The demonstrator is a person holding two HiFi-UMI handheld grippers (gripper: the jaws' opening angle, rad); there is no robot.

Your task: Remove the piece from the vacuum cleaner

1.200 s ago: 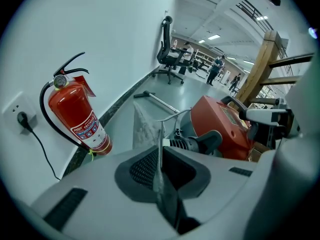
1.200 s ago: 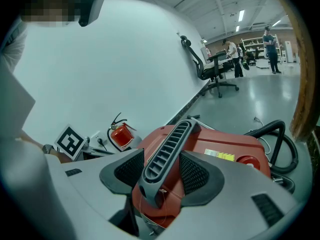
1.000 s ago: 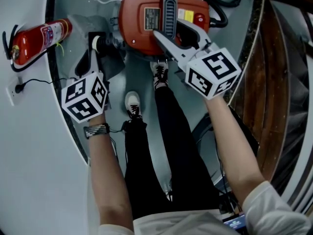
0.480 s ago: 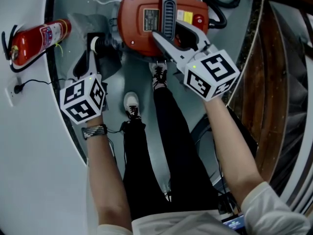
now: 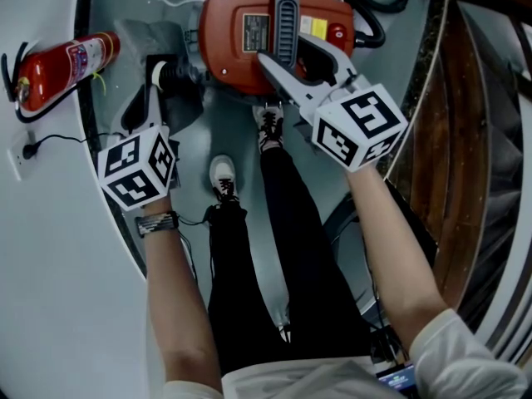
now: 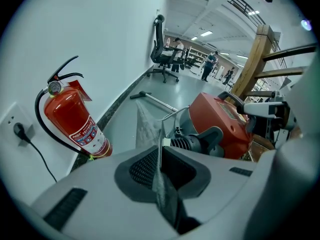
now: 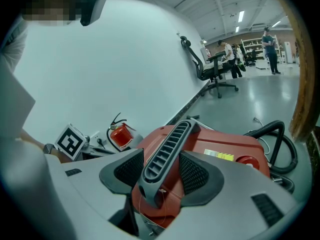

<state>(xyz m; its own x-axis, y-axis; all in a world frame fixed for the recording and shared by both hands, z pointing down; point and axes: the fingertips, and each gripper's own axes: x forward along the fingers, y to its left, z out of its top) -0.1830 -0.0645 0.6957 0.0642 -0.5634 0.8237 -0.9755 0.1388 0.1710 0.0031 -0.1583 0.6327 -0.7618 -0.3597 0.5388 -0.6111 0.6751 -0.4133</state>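
Head view: down past two legs onto a red vacuum cleaner (image 5: 241, 48) at top centre of the floor, grey ribbed handle (image 5: 285, 15) along its top, black hose (image 5: 378, 23) curling off to its right. Just left of the vacuum body, a grey fabric piece (image 5: 150, 44), beside the black hose connector (image 5: 174, 75), long axis running from the gripper tips up the frame. Left gripper (image 5: 153, 90) reaching in at it; right gripper (image 5: 293, 58) laid over the vacuum's top at the near end of the handle. Fire extinguisher (image 5: 62, 65) lying farther left by the wall. Left gripper view: jaws of the left gripper (image 6: 161, 156) nearly together, pinching the thin edge of the fabric piece (image 6: 146, 126), stretched straight away along the jaws toward the floor; connector (image 6: 192, 143) and red body (image 6: 220, 116) just right of it, extinguisher (image 6: 75, 121) at left. Right gripper view: right gripper (image 7: 162, 171) clamped on the handle (image 7: 167, 151), one pad against each side, handle running lengthwise away between them over the red body (image 7: 225, 154); extinguisher (image 7: 120, 134) beyond at left. Against the earlier head views: same grips, same places for both grippers, fabric piece still at the vacuum's left side and not drawn clear; only a slight shift in framing.
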